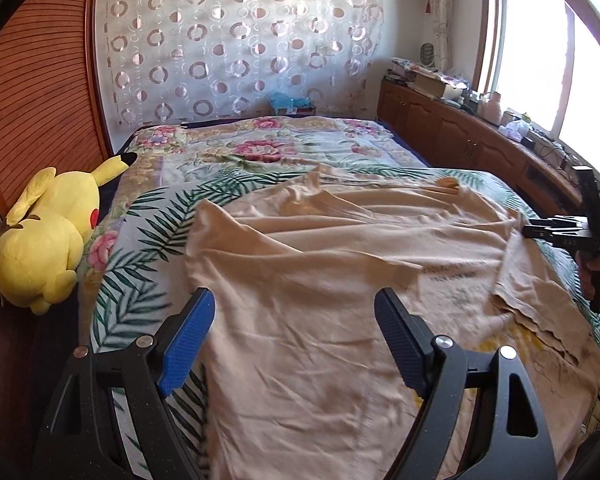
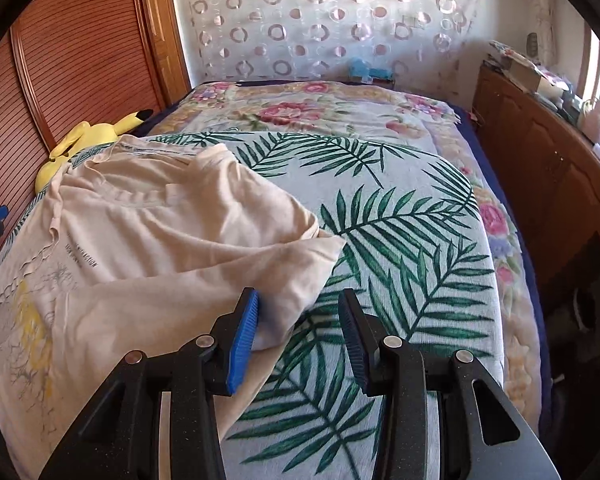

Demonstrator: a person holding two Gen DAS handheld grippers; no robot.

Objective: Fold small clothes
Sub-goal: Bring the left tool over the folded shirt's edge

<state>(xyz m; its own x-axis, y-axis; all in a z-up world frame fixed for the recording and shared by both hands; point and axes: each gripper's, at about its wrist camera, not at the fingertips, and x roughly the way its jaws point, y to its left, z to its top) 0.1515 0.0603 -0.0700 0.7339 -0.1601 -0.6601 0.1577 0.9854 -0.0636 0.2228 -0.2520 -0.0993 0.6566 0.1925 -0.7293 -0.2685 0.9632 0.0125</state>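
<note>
beige t-shirt (image 1: 340, 280) lies spread, rumpled, on the leaf-print blanket (image 2: 400, 220) of the bed, inside out or face down (printed text shows mirrored through the cloth). no fold squared off yet.

left gripper (image 1: 294, 334): jaws wide apart, nothing between the pads. it hangs over the near part of the shirt; cloth fills the view from 6 o'clock up through 12 o'clock of the claw. the shirt's left edge runs just inside the left blue pad (image 1: 188, 344), at about 9 o'clock.

right gripper (image 2: 298, 340): jaws partly open, gripping nothing. in the right wrist view a sleeve or corner of the shirt (image 2: 300, 276) sits at 11 o'clock of the claw, its rounded end reaching into the gap near the left pad (image 2: 242, 340), not pinched. bare blanket lies from 12 to 3 o'clock. in the left wrist view the same gripper (image 1: 540, 232) shows at the shirt's right edge, about 3 o'clock.

axis: judged from the collar and folded-over shoulder at the far end, the long axis runs roughly 6 to 12 o'clock in the left view, neck end away from the person, hem near. in the right view the body slants from 8 o'clock toward 11.

key relation: right claw is the nearer to the loose sleeve end; the sleeve lies up and left of it, so a short advance toward 11 o'clock would likely seat cloth between the pads. left claw stands above the body, better placed for the left edge.

plush toy (image 1: 48, 236) at 9 o'clock, well apart from the shirt.
</note>
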